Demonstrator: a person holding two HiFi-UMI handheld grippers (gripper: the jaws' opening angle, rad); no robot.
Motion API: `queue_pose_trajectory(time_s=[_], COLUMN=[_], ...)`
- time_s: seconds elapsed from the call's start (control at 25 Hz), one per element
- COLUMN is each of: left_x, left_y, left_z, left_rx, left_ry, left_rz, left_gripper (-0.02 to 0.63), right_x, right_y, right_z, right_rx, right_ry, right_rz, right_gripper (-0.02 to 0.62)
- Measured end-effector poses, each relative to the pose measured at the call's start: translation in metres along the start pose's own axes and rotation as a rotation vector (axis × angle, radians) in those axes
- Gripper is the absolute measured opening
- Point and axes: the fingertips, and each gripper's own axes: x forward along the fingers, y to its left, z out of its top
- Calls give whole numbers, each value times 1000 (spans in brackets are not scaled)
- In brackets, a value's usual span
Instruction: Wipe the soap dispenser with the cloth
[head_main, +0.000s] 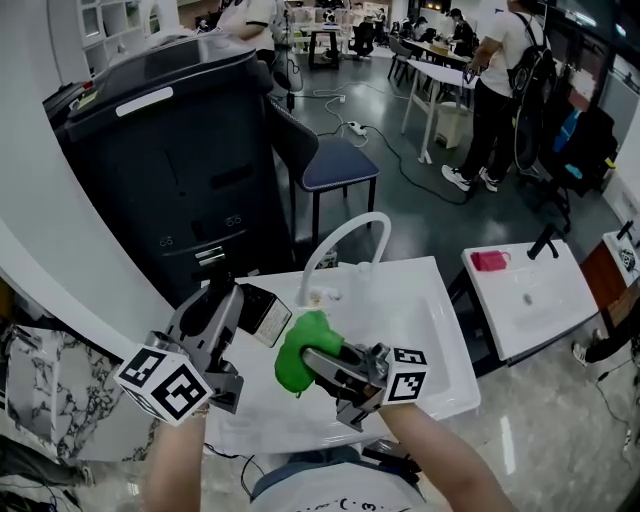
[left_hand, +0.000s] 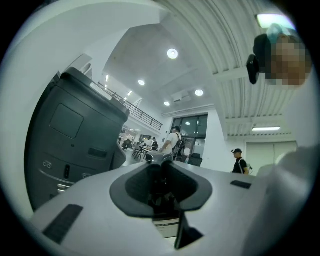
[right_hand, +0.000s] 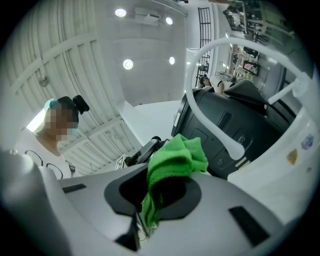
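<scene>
White sink surface underneath. Right hand-held gripper nearest, clenched on green cloth. Soap dispenser just beside cloth at its 10 o'clock, grasped by left hand-held gripper. Faucet beyond.

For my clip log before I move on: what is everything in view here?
soap dispenser: one, dark with a white label, at the near sink's left
cloth: one, green, bunched over the near sink
near sink: one, white, below the grippers
second sink: one, white, at right
faucet: one, white, curved, at the near sink's back
pink item: one, on the second sink; kind unclear
machine: one, black, behind left
chair: one, blue seat, behind the faucet
people: several, far back
left gripper: shut on the soap dispenser
right gripper: shut on the cloth
</scene>
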Motion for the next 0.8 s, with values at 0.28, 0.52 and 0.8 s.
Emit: queue_pose_trajectory(time_s=[0.28,0.52,0.8], left_x=[-7,-21,-23], left_y=[17,23,16], left_z=[-29,-38,-52], left_rx=[309,419,508], left_ry=[8,-64,-138], left_rz=[216,332,340], left_gripper=[92,92,92], right_x=[-24,-57,-69], right_y=[-29,-58,-39], right_z=[2,15,55], right_rx=[-387,-796,-945], right_ry=[230,449,280], right_rz=[-342,-739,-885], right_gripper=[44,44,44])
